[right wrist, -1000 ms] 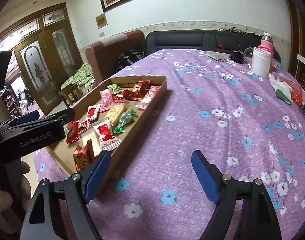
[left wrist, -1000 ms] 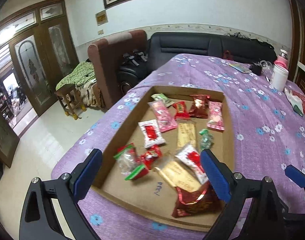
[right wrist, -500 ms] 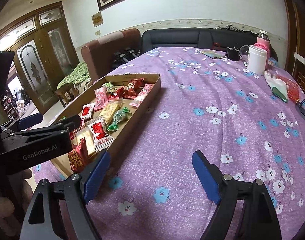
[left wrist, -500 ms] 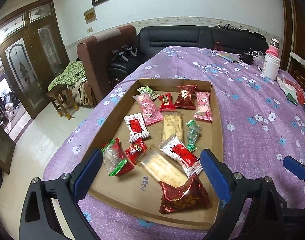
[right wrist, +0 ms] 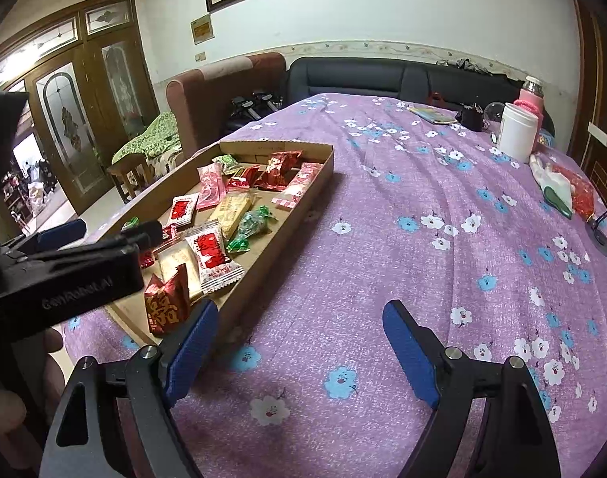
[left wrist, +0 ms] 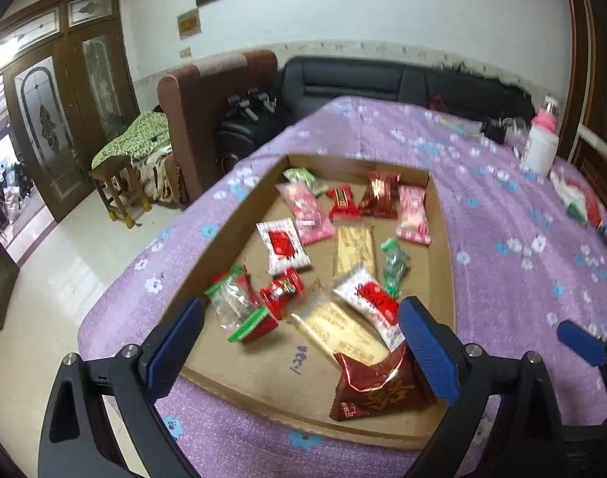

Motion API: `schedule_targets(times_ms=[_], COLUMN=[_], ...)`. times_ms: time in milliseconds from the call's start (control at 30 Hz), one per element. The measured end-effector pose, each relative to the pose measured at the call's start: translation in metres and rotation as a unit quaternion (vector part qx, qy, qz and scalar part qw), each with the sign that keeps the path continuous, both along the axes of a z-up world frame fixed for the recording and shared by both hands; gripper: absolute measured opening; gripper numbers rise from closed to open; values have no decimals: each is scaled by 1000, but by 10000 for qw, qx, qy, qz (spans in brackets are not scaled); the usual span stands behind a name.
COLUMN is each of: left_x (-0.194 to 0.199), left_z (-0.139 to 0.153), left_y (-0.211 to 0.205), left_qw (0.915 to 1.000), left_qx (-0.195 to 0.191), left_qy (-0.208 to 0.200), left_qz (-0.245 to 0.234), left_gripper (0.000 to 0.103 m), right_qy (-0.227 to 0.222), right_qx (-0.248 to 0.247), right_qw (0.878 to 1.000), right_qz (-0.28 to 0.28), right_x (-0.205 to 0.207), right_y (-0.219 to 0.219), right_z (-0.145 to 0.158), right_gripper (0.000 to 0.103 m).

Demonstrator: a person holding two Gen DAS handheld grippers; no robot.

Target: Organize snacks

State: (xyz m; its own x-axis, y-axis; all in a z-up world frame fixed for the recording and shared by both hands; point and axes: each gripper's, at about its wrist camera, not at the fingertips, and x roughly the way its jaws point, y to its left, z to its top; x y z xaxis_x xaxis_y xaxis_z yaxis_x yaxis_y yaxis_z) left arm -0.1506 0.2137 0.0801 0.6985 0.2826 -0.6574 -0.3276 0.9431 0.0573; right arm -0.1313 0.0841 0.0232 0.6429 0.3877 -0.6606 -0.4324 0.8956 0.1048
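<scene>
Hovering over cardboard tray [left wrist: 439,239] of snacks at frame centre, on purple flowered cloth [right wrist: 403,247]: left gripper [left wrist: 301,332], jaws spread, nothing pinched. Dark red packet [left wrist: 377,392] low in frame, just by its rt finger, touching or not, hard to say w/ blur. Right gripper [right wrist: 299,340] spread too, over bare cloth, tray to its left.

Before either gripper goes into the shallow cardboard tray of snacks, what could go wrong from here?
1. The dark red foil packet lies on the clear-wrapped golden biscuit bar; a careless pinch may grab both.
2. The open left gripper hovers over the shallow cardboard tray, near its low front wall; a finger may catch it.
3. The tray sits near the edge of the purple flowered tablecloth; pushing may slide it off.
</scene>
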Motion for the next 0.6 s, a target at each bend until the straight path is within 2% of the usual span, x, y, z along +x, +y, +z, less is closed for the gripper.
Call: schedule_targets(times_ms=[100,133,200,300,333,400,467,600], left_x=[-24,-35,-60,-73,-69,-58,-47,-38], left_z=[19,28,45,58,62,67,65,50], left_y=[1,2,1,0,0,1,4,10], left_qw=[9967,9926,9790,9646,9634,9690,9769,9856], left_qx=[198,277,401,625,735,676,434,-24], left_qy=[-775,-1159,-1975,-2526,-2554,-2372,-2091,-1685], left_qz=[150,213,308,440,357,130,-18,-128], left_gripper=[98,100,103,103,103,103,103,103], right_qy=[-116,-176,-271,-411,-434,-477,-532,-559], right_qx=[-21,-31,-66,-136,-138,-164,-236,-361], right_qw=[9999,9998,9996,9990,9989,9986,9982,9976], right_qz=[36,54,87,114,125,155,166,201], right_x=[-6,-8,-12,-15,-16,-16,-16,-16], right_y=[3,5,7,13,14,17,19,24], right_z=[4,6,9,14,15,18,20,20], right_gripper=[88,88,88,88,88,88,88,89])
